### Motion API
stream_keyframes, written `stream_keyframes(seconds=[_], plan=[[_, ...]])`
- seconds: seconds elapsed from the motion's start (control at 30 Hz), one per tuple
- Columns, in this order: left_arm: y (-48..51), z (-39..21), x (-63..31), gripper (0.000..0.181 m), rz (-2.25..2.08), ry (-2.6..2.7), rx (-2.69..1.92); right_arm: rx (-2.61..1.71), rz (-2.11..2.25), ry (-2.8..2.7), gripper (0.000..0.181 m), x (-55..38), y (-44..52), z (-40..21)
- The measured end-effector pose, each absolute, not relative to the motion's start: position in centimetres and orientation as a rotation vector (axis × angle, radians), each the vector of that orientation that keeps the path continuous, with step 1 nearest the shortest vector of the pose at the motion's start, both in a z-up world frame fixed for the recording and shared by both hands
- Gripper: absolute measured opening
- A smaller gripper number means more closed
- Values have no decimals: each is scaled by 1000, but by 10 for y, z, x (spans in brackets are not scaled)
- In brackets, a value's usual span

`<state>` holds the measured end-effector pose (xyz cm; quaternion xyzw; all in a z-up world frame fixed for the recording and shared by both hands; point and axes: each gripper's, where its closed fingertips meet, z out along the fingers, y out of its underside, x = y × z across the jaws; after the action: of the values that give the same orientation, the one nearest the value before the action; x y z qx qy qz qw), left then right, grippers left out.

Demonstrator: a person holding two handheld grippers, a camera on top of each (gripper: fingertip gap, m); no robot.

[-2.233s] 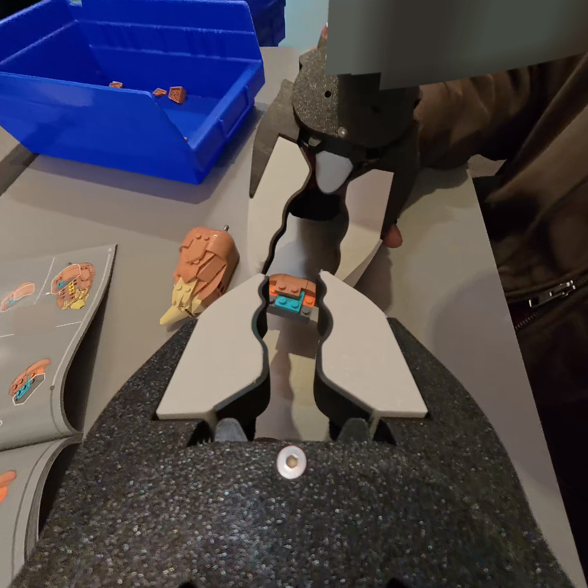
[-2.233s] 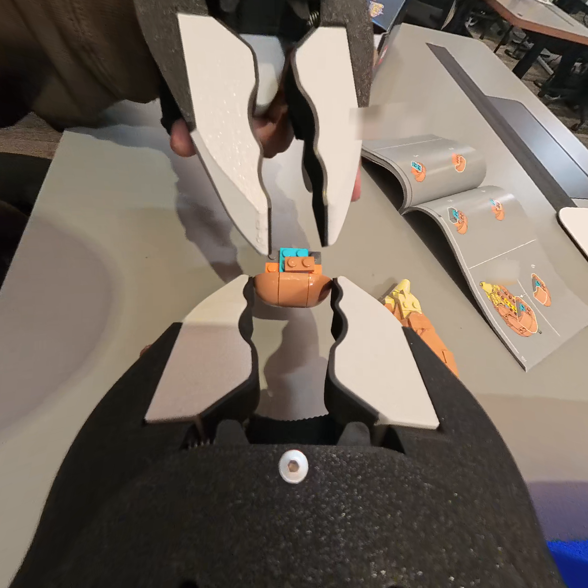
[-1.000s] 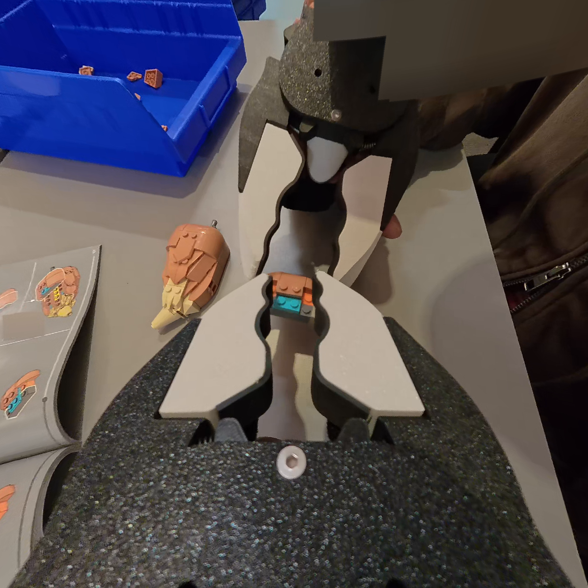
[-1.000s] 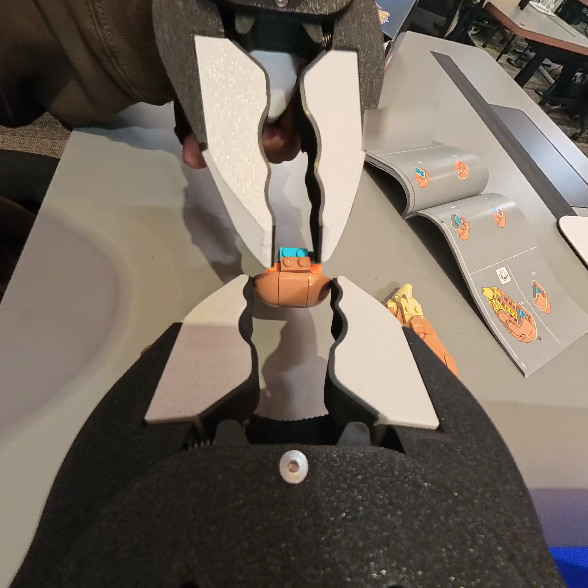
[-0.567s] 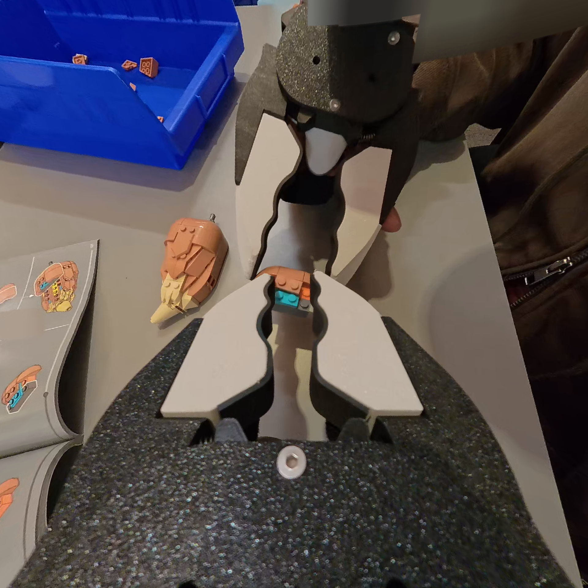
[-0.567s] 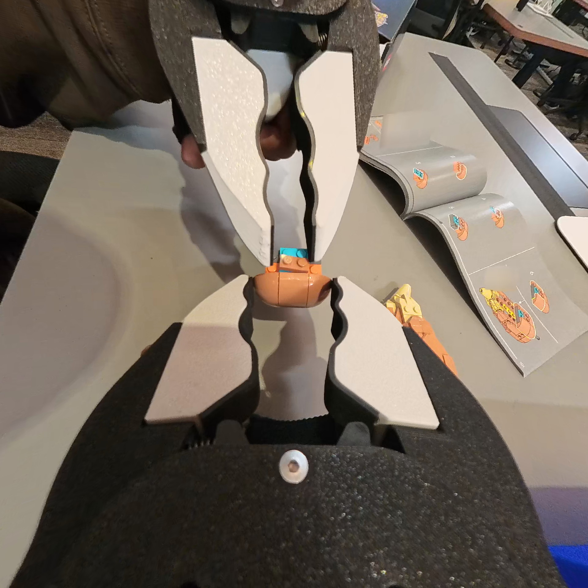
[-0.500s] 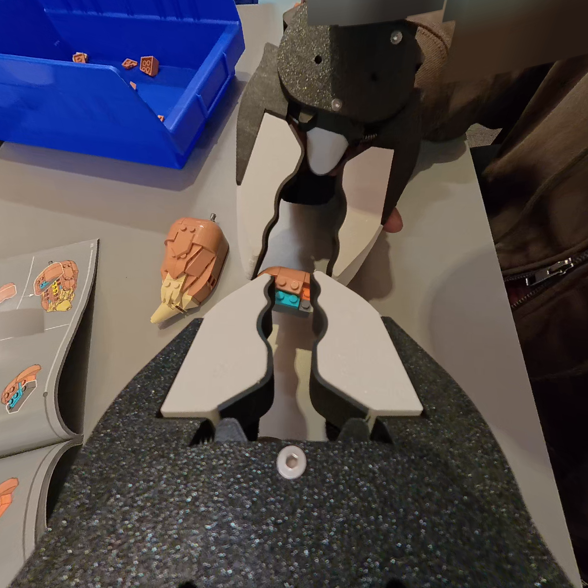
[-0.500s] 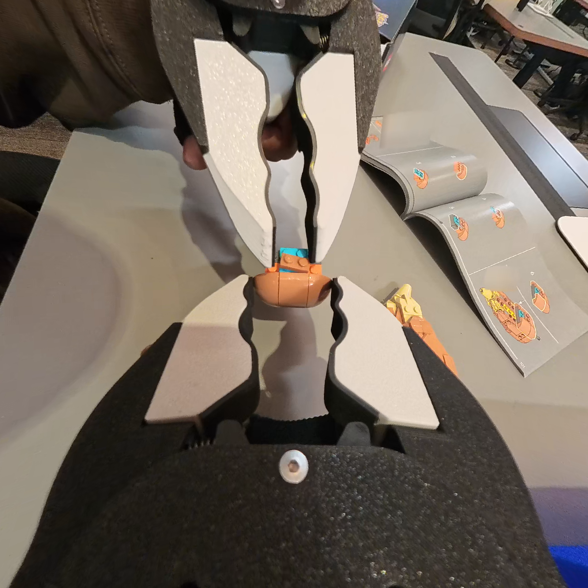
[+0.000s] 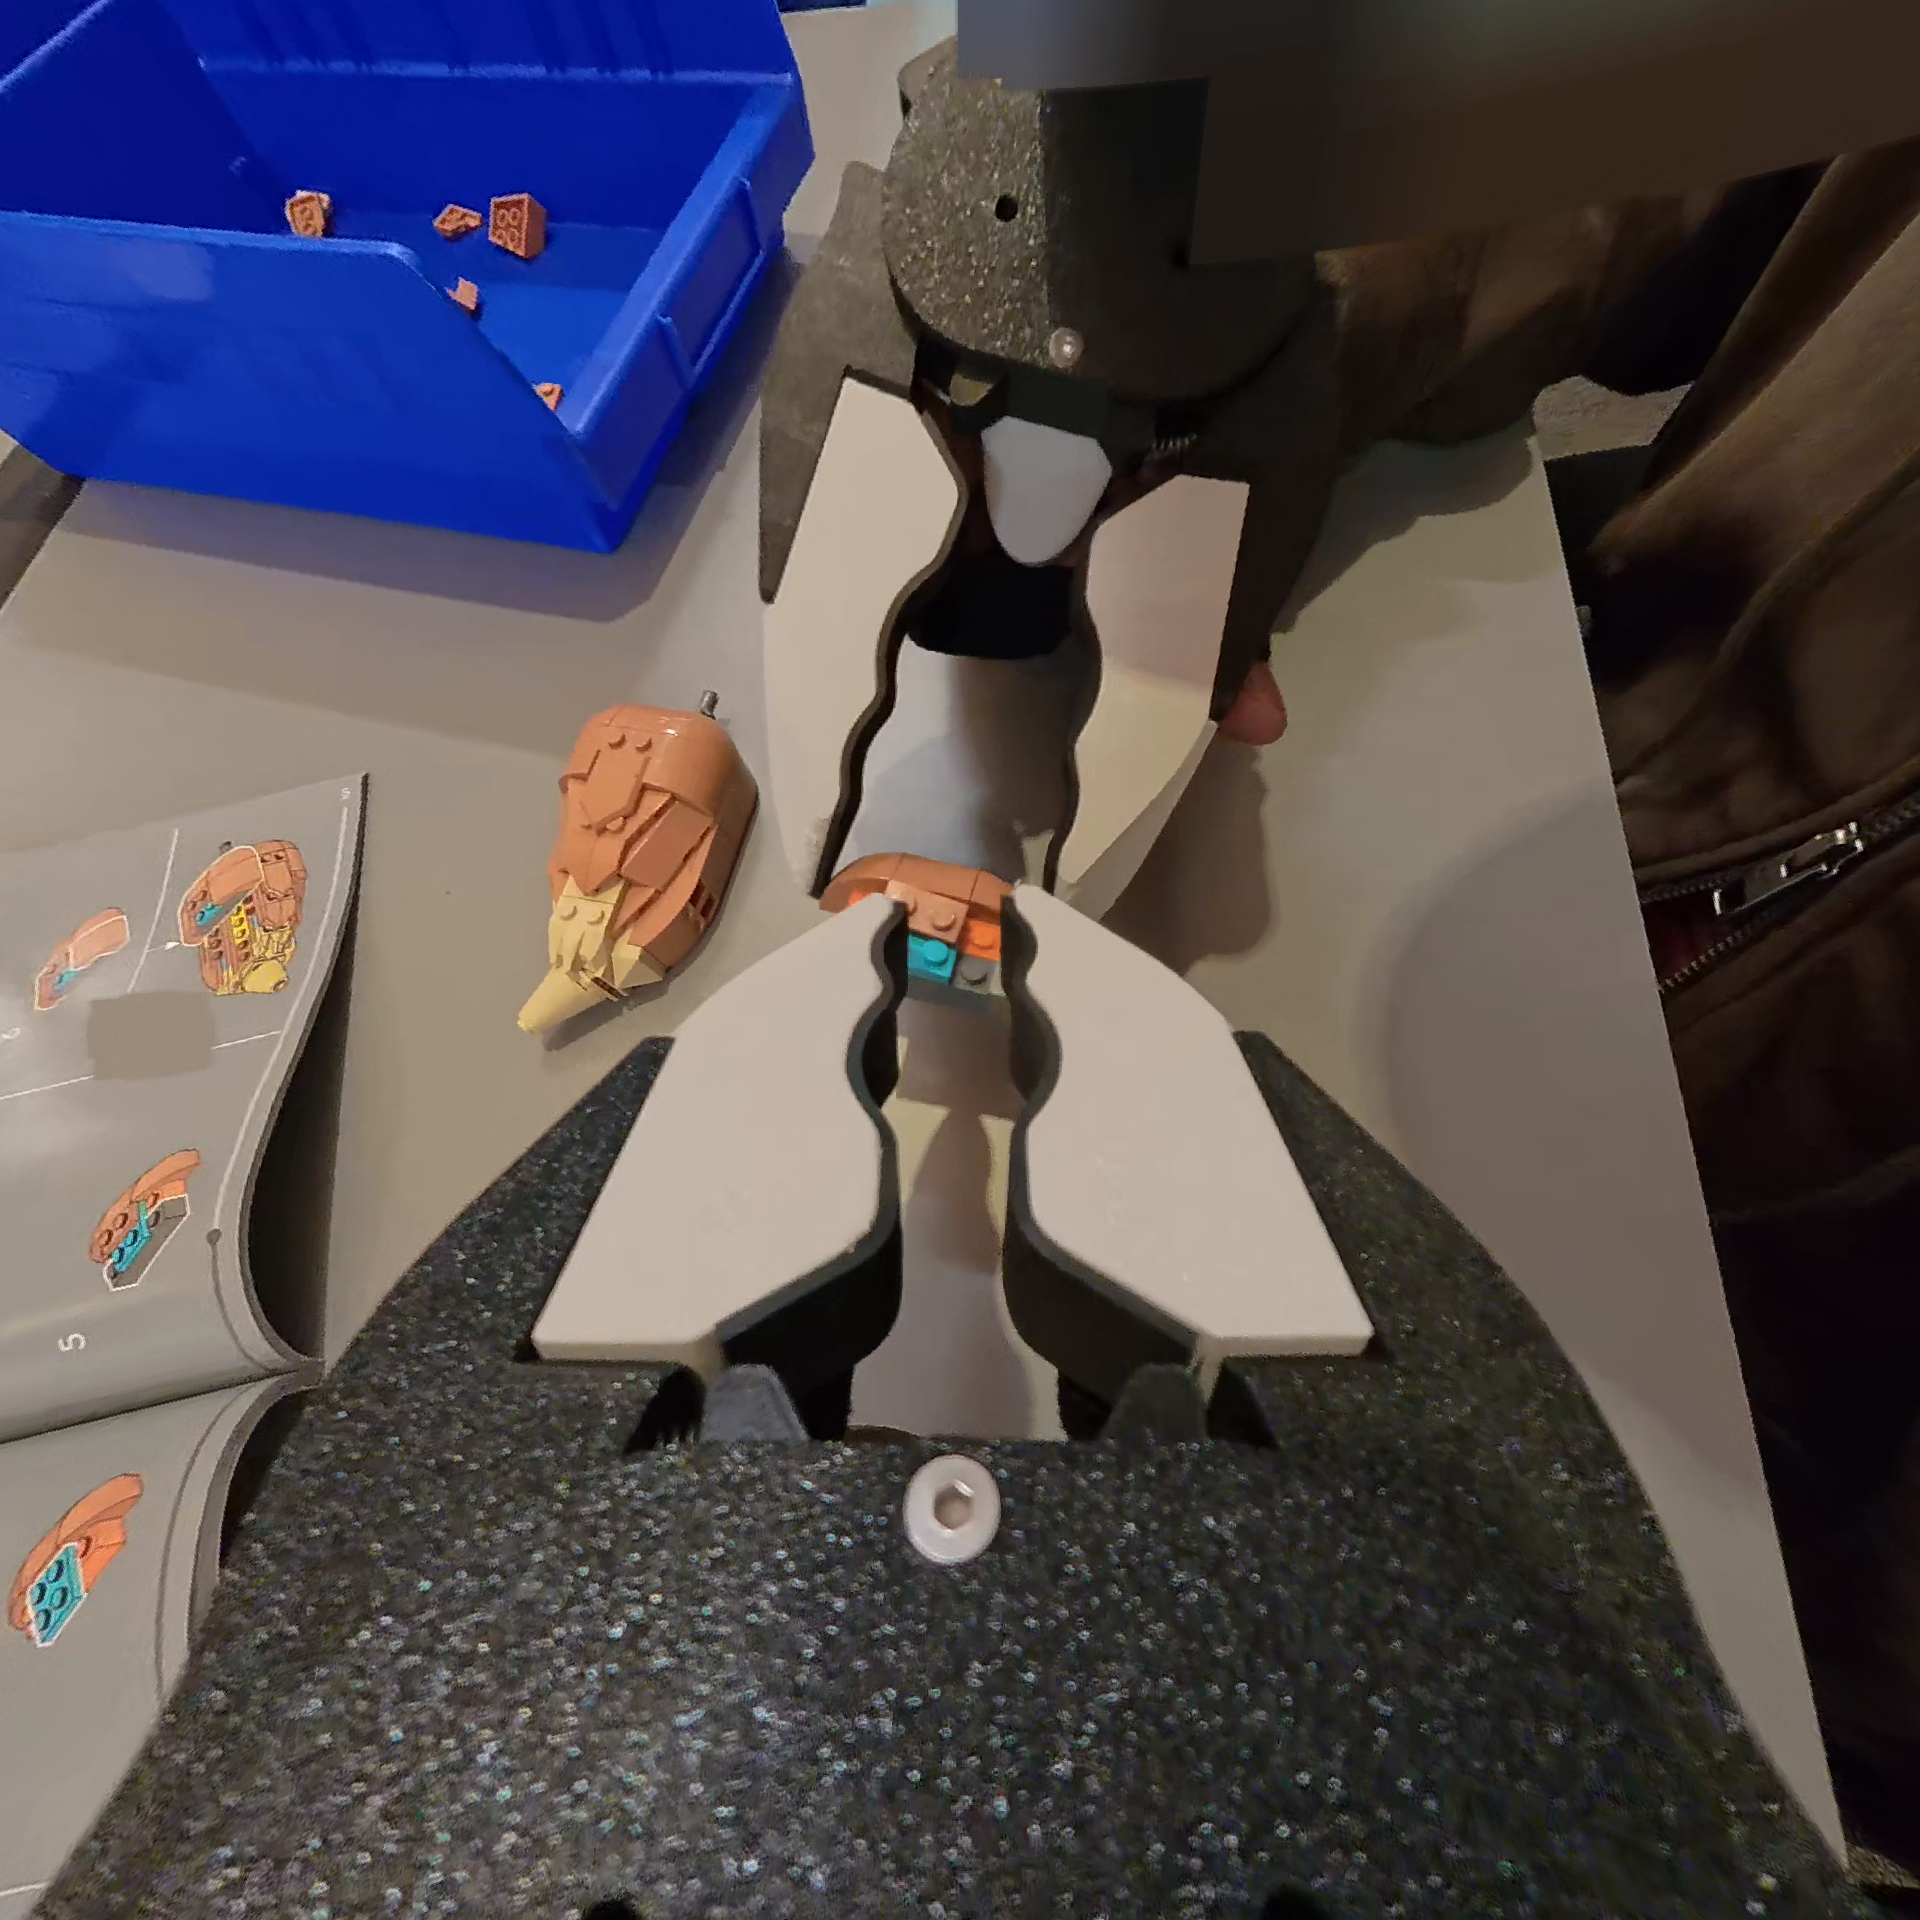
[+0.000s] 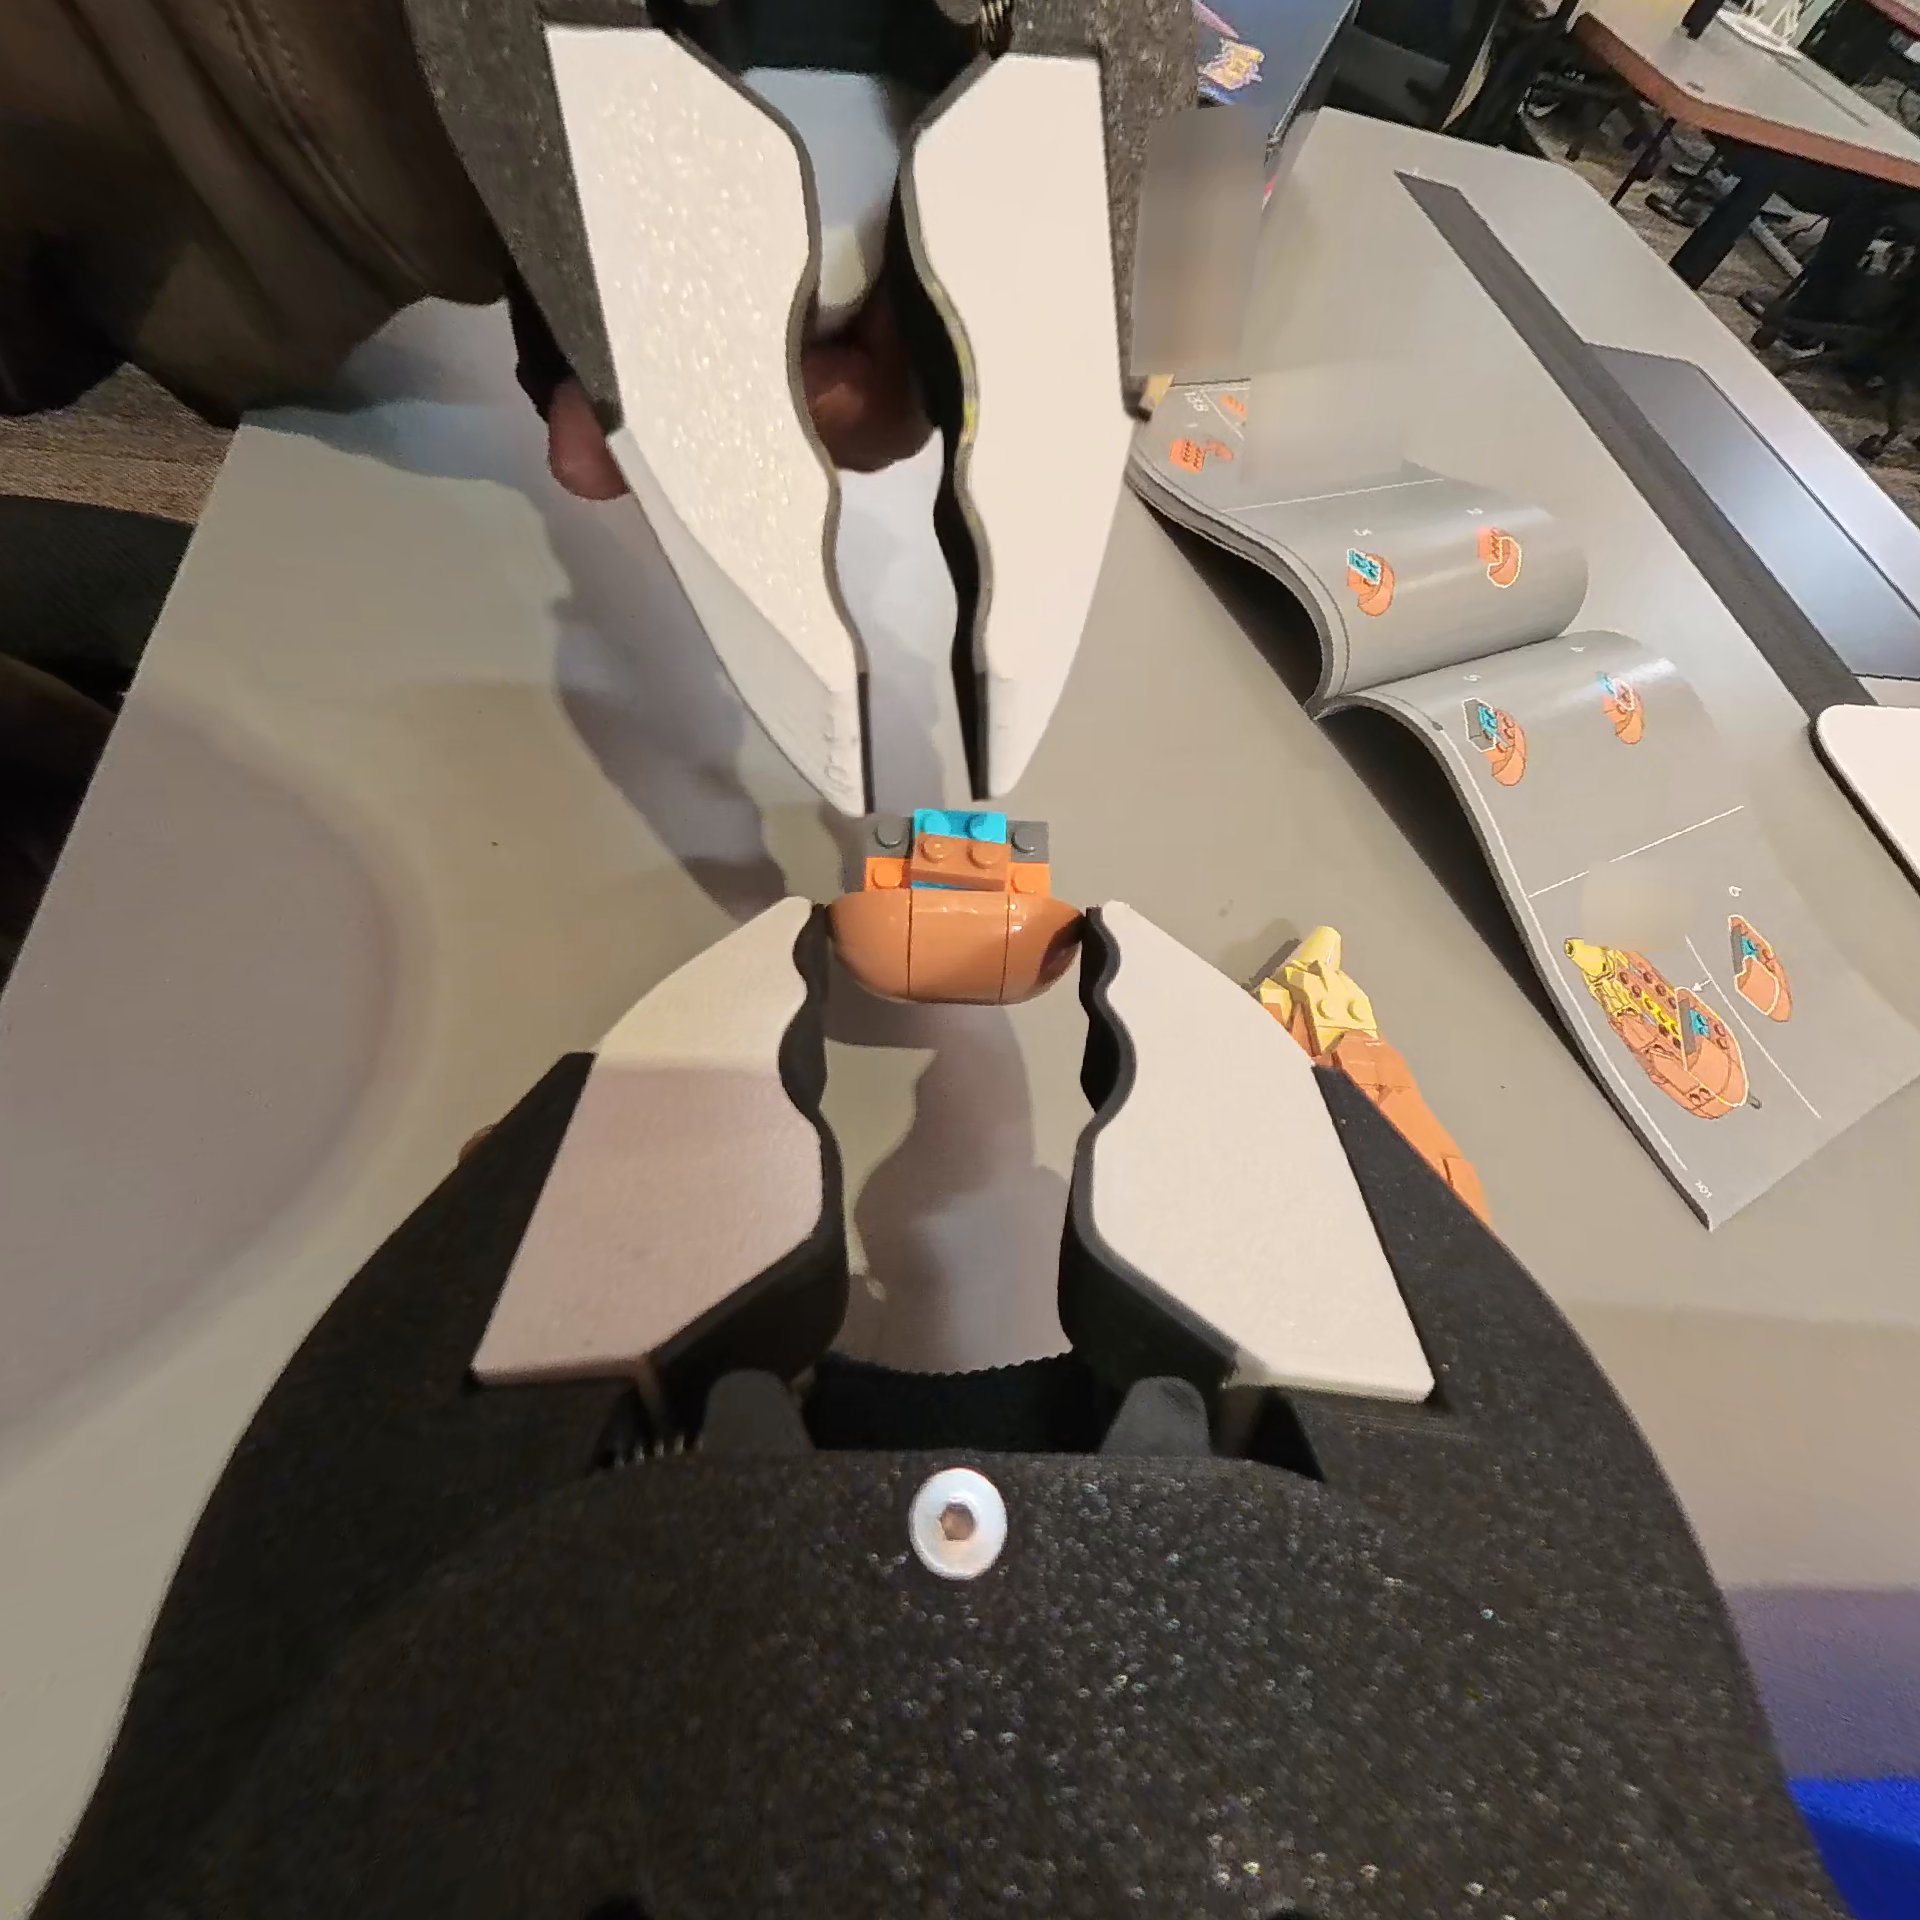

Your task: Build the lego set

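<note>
Btwn the fingertips of the R tool [image 10: 951, 909] sits a small sub-assy [image 10: 951, 961]: rounded brown hull w/ orange, grey and teal plates [image 10: 961, 826] stacked on its top, studs facing away from the R tool. The R tool is clamped on the hull's two ends and holds it up off the table [image 9: 1403, 1039].

The L tool [image 9: 954, 899] points straight at it from the opposite side. Its fingers are only a narrow gap apart w/ nothing btwn them. In the right wrist view its tips hang just beyond the teal plate, not touching as far as I can tell. The left wrist view makes the plates look flanked by the tips, but that's prob. perspective.

Progress, judged from this:
- Done: a larger brown model w/ a tan pointed nose [image 9: 644, 831] lies finished-looking on the table, left of the L tool's tips. The small sub-assy has several layers on, and the top brown plate looks seated.
- Left: the sub-assy isn't joined to the larger model yet. The open instruction booklet [image 9: 156, 1039], left of the L tool, pictures the two going together.
- Also left: a few loose brown pieces [image 9: 516, 221] in the blue bin [image 9: 312, 343], ahead and to the left of the L tool. So more parts to fit, approx. mid-build.

Can't tell if the plates are pressed fully home; no gap visible btwn layers, but they're small in frame.
</note>
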<state>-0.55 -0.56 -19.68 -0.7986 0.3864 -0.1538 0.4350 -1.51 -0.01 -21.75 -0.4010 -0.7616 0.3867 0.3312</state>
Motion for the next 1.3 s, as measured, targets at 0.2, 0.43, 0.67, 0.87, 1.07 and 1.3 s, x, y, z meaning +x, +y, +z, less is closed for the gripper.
stream_keyframes(seconds=[0.2,0.43,0.67,0.87,1.07,1.3], plan=[[-7,-201,-1,17,-373,992,-2008,-1048,1010,-1987,47,-15,0,-217],[-7,-201,4,17,-369,1009,-2017,-1045,1011,-1988,46,-15,0,-216],[-7,-200,4,17,-362,1016,-2016,-1042,1012,-1985,46,-15,0,-215],[-1,-184,-6,22,-462,802,-2017,-1036,1012,-1976,46,-15,0,-214],[8,-187,-33,39,-952,7,-2090,-1032,1004,-1968,47,-15,2,-213],[0,-206,-10,47,-1235,-198,-2093,-1012,975,-1978,47,-16,0,-215]])
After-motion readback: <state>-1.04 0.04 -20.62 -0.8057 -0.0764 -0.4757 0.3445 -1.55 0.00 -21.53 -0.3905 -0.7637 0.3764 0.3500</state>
